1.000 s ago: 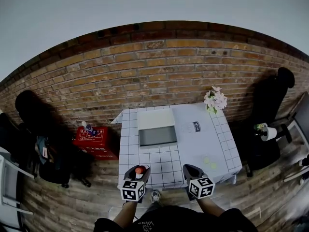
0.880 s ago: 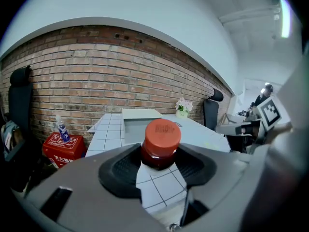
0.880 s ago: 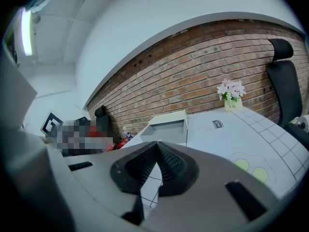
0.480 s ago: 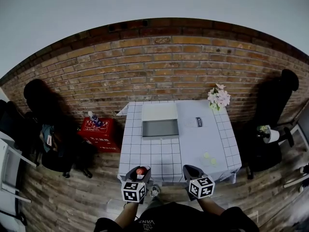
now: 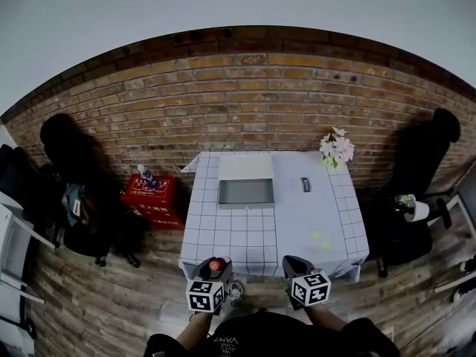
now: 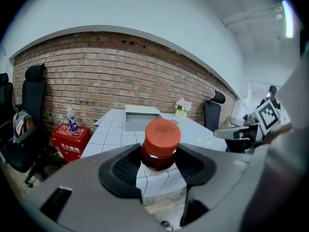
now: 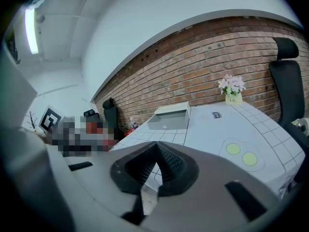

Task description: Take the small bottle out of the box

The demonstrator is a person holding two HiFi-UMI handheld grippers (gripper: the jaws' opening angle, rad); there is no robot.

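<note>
My left gripper (image 6: pixel 157 164) is shut on the small bottle (image 6: pixel 160 145), a dark bottle with a red cap, its pads pressing both sides below the cap. In the head view the left gripper (image 5: pixel 212 268) holds the small bottle (image 5: pixel 216 264) at the table's near edge. The grey box (image 5: pixel 246 185) with its lid up stands at the far middle of the table (image 5: pixel 297 222); the same box (image 6: pixel 138 118) shows ahead in the left gripper view. My right gripper (image 7: pixel 155 164) is shut with nothing in it, and the right gripper (image 5: pixel 295 266) hangs at the near edge.
A flower pot (image 5: pixel 334 149) stands at the table's far right corner. Two green dots (image 5: pixel 320 239) mark the cloth. A red crate (image 5: pixel 155 197) with a bottle on it sits on the floor left of the table. Black chairs flank both sides against a brick wall.
The view has shifted so the table sits slightly farther and more centred. Both grippers stay at the near edge, the left still holding the bottle.
</note>
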